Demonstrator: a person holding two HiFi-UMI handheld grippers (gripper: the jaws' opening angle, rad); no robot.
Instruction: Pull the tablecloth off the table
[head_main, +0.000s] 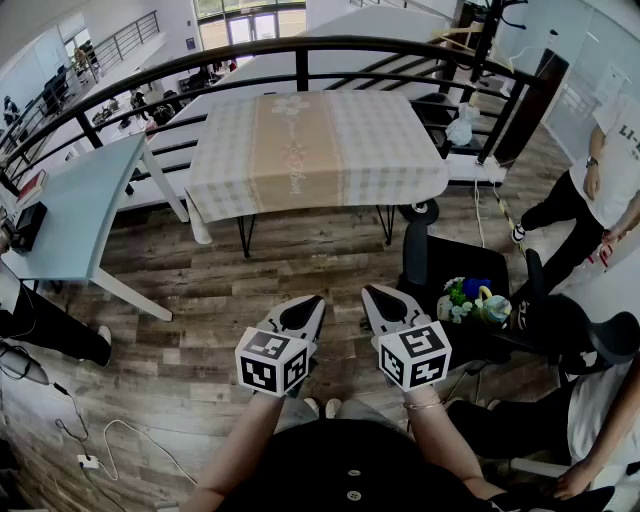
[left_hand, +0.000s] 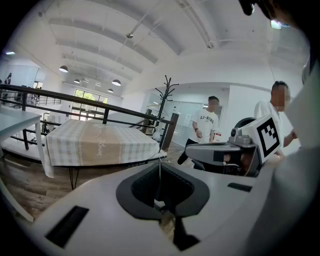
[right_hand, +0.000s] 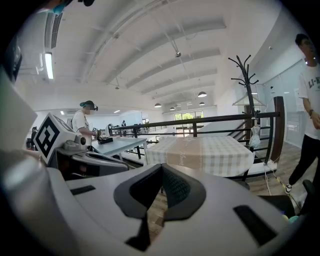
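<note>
A beige and grey checked tablecloth (head_main: 315, 148) covers a table on thin black legs, standing by a curved black railing (head_main: 300, 48). It lies flat and hangs over the edges, also seen as the tablecloth (left_hand: 95, 142) and the tablecloth (right_hand: 202, 152) in the gripper views. My left gripper (head_main: 308, 306) and right gripper (head_main: 376, 296) are held side by side well short of the table, above the wooden floor. Both are shut with nothing between the jaws. Neither touches the cloth.
A light blue table (head_main: 75, 205) stands at the left. A black chair (head_main: 470, 300) with a small bunch of flowers (head_main: 470, 298) sits to the right of my grippers. A person in a white shirt (head_main: 600, 170) stands at the right, another sits at bottom right. Cables (head_main: 90, 440) lie on the floor.
</note>
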